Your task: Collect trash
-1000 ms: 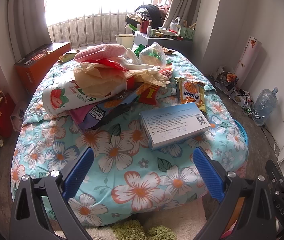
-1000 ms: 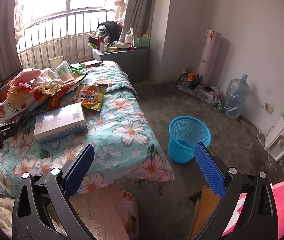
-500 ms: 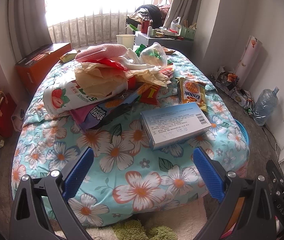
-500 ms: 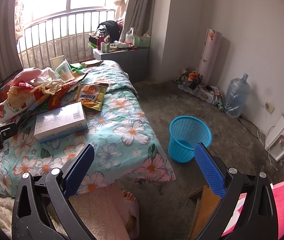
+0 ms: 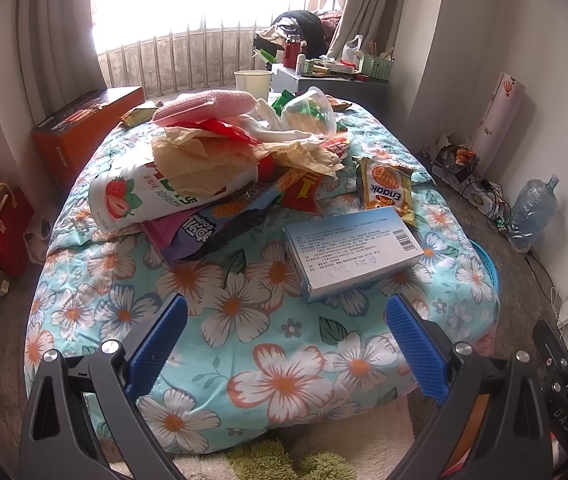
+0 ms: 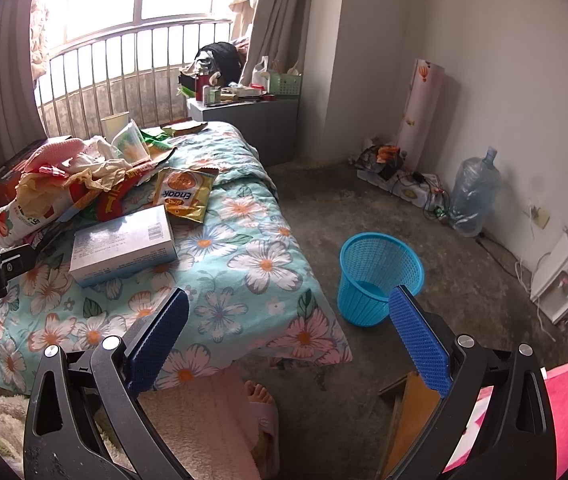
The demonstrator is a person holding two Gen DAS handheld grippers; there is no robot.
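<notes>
Trash is heaped on the flowered bed (image 5: 244, 344): a white strawberry bag (image 5: 152, 196), crumpled brown paper (image 5: 204, 160), a dark snack wrapper (image 5: 220, 228), a yellow Enaak packet (image 5: 387, 192) (image 6: 184, 196) and a clear plastic cup (image 5: 311, 114). A light blue box (image 5: 351, 256) (image 6: 124, 244) lies nearest. My left gripper (image 5: 285, 340) is open, above the bed's near end, short of the box. My right gripper (image 6: 287, 328) is open and empty, over the bed's corner. A blue mesh bin (image 6: 379, 276) stands on the floor to the right.
An orange box (image 5: 80, 128) stands left of the bed and a cluttered grey cabinet (image 6: 252, 120) sits behind it. A water jug (image 6: 471, 196) and cables line the right wall. A person's foot in a slipper (image 6: 260, 400) rests at the bed's foot.
</notes>
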